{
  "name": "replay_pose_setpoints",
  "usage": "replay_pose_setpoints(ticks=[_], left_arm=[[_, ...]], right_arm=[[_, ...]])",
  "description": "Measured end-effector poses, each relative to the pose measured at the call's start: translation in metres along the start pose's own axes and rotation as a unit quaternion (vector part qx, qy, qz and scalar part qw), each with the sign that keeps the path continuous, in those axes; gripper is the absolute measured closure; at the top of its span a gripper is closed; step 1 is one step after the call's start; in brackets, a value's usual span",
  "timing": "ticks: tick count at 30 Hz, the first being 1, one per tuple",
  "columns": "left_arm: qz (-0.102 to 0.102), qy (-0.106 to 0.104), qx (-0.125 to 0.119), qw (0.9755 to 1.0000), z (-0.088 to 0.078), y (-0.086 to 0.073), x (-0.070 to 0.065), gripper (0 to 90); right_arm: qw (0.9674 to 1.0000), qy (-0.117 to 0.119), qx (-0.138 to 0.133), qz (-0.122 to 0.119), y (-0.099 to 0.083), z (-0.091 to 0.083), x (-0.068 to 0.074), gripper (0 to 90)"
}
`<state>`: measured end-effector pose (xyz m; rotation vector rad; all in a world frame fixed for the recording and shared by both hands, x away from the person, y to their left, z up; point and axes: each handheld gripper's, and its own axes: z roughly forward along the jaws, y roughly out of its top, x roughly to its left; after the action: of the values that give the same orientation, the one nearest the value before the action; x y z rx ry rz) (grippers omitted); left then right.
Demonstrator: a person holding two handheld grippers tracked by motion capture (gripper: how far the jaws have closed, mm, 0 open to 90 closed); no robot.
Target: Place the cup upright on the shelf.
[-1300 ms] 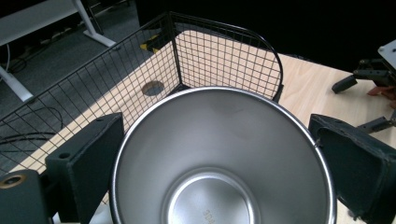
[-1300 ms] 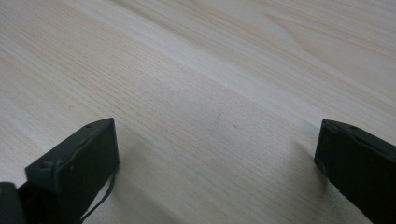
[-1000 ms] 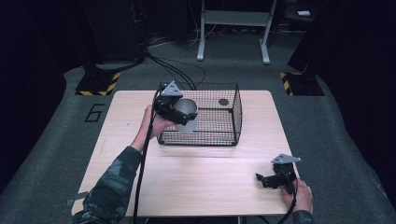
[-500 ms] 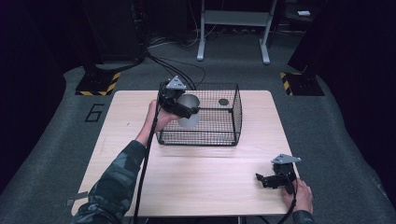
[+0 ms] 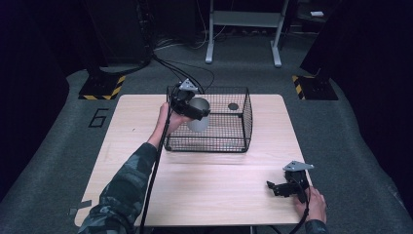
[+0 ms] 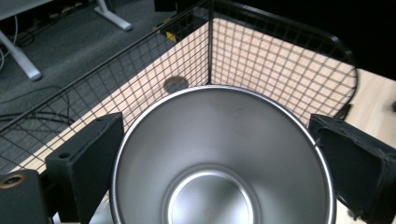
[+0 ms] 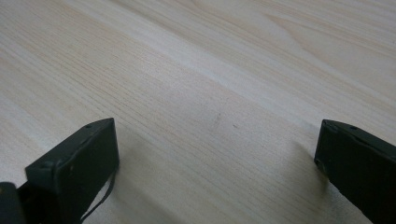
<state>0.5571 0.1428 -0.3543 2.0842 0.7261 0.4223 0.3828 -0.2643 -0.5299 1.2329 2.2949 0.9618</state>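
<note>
We see the left hand-held gripper (image 5: 194, 108) clamped on a steel cup (image 6: 219, 158), held over the near left part of the wire basket (image 5: 243, 113), above its rim. The right hand-held gripper (image 5: 281, 186) rests low over the wooden surface (image 5: 214, 185) with its jaws wide apart, holding nothing

Lab or studio: dark curtains (image 5: 44, 44), hazard-striped stand bases (image 5: 102, 87), floor cables (image 5: 180, 66).
</note>
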Motion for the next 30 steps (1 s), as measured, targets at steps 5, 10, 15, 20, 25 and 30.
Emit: replay_pose_setpoints(ticks=[5,10,15,20,25,30], left_arm=[[-0.005,0.009,0.007,0.9999,0.01,-0.004,0.007,6.3],[-0.008,0.011,0.012,0.9998,0.019,-0.005,0.008,6.3],[-0.01,0.011,0.016,0.9998,0.029,-0.005,0.006,6.3],[-0.012,0.011,0.021,0.9996,0.039,-0.005,0.004,6.3],[-0.014,0.013,0.021,0.9996,0.046,-0.005,0.003,6.3],[-0.017,0.011,0.029,0.9994,0.054,-0.006,0.002,6.3]], right_arm=[[1.0,0.0,0.0,0.001,0.0,0.0,0.0,0.0],[1.0,0.0,0.0,-0.001,0.0,0.0,0.0,0.0],[1.0,0.0,0.0,-0.001,0.0,0.0,0.0,0.0],[1.0,0.0,0.0,-0.001,0.0,0.0,0.0,0.0],[1.0,0.0,0.0,0.0,0.0,0.0,0.0,0.0],[1.0,0.0,0.0,0.0,0.0,0.0,0.0,0.0]])
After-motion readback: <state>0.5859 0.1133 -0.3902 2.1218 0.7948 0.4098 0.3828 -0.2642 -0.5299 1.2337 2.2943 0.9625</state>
